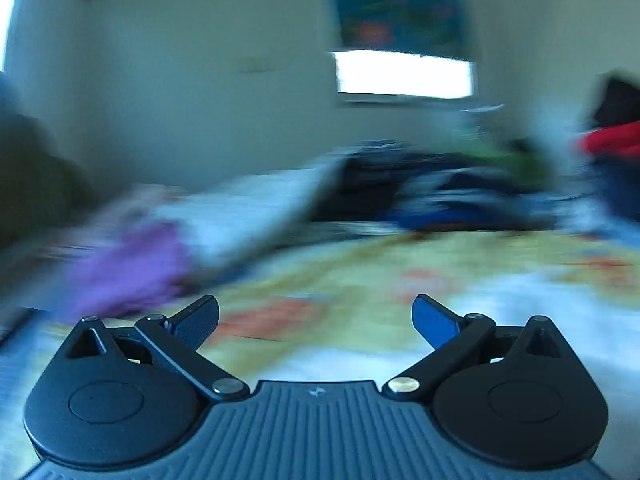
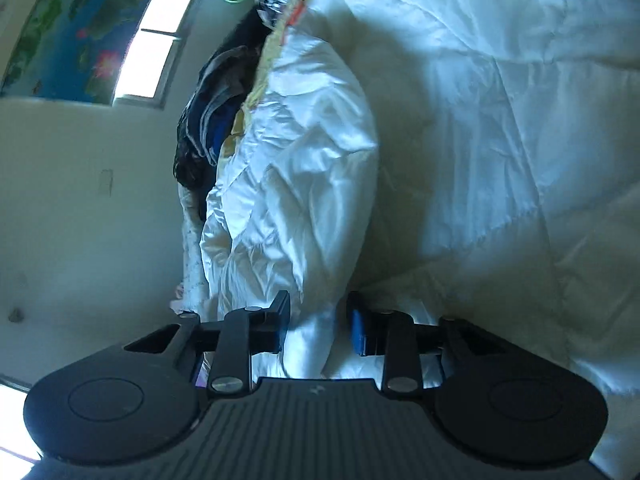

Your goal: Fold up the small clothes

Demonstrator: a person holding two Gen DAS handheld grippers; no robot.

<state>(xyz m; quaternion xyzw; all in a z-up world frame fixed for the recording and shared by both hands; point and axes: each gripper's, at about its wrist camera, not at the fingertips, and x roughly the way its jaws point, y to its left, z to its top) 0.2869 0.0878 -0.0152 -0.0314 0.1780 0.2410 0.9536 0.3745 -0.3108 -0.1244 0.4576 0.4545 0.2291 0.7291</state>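
Two grippers: the left gripper (image 1: 316, 322) gapes wide and empty over the patterned bedspread (image 1: 360, 280) (blurred), the right gripper (image 2: 318, 326) stands narrowly parted around a white garment (image 2: 304, 208) fold.

No legible text, label, brand name or number is found in either view. The small embossed mark on the ribbed dark grey gripper body (image 1: 318, 392) is too small to read.

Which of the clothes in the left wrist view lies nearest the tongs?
The purple garment, at the left just beyond the open left tongs. The white, dark blue and red pieces lie farther back.
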